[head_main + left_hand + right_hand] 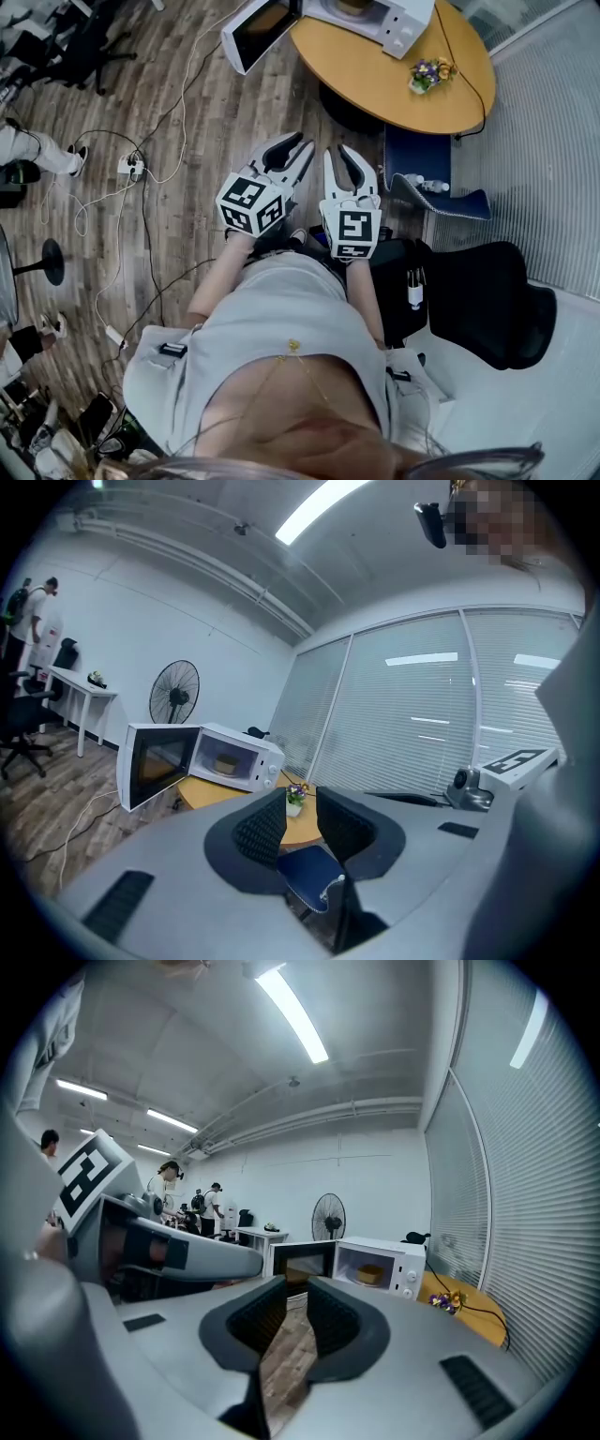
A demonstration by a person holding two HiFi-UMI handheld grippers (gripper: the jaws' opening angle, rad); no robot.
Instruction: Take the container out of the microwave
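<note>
**Container inside microwave, grippers held back empty**

Container [225, 764] is seen on the floor of the microwave [246, 757], whose door [150, 764] is swung wide open. The microwave is set on a round table [394, 84], with a flower pot [429, 73] near its control side. A fan [174, 693] is seen behind the microwave. The left gripper [302, 145] and right gripper [337, 152] are held side by side, well apart from the microwave and pointed towards it. The jaws of each are parted by a narrow gap, with nothing caught between them. A blue chair [417, 155] is placed between the grippers and the microwave.
</note>
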